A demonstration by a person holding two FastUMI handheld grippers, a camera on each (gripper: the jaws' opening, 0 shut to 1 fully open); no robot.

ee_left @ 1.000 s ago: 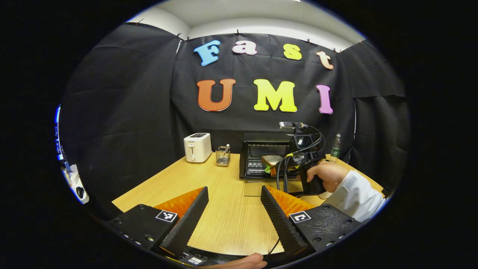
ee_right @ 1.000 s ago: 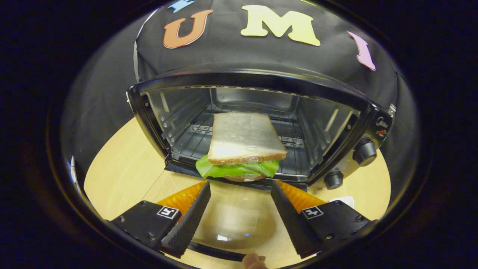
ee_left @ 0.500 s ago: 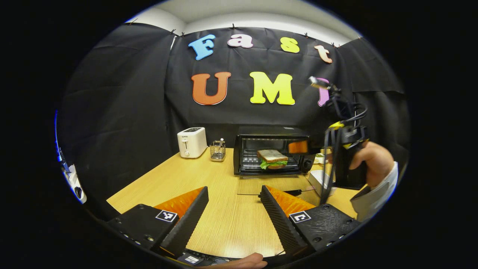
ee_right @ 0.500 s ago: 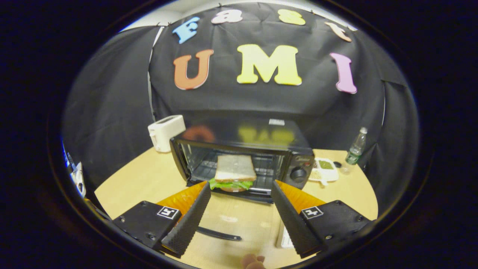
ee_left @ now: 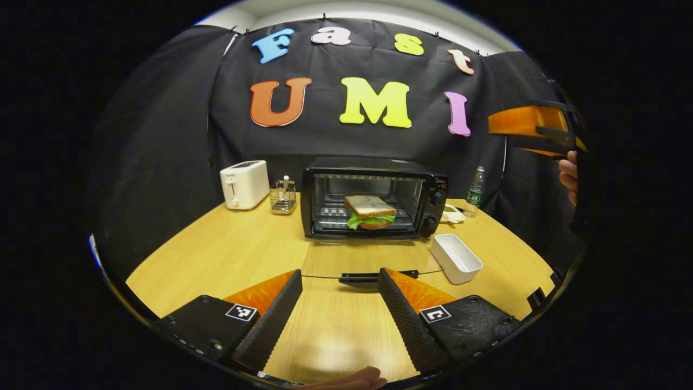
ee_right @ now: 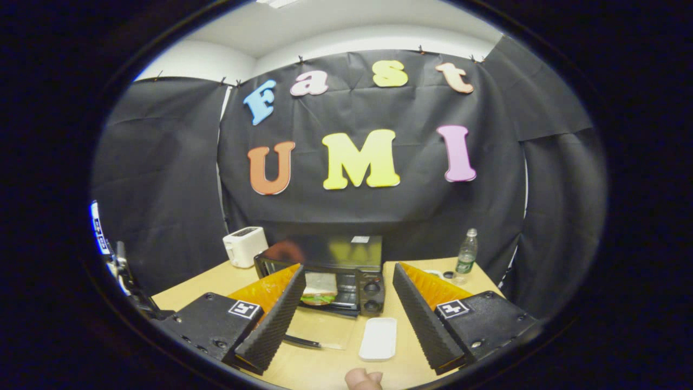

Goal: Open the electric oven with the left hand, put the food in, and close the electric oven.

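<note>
The light wooden table carried the black electric oven ahead of the left gripper, whose jaws were spread and empty. The oven's glass door lay folded down between oven and jaws. The sandwich of bread and lettuce rested on the rack inside. The right gripper was spread, empty, raised above a white rectangular tray.

1. The electric oven stands at the back of the wooden table, its glass door folded down flat
2. A sandwich (bread over lettuce) lies on the rack inside
3. The left gripper hovers low before the door's handle, fingers spread
4. A white tray sits right of the door
</note>
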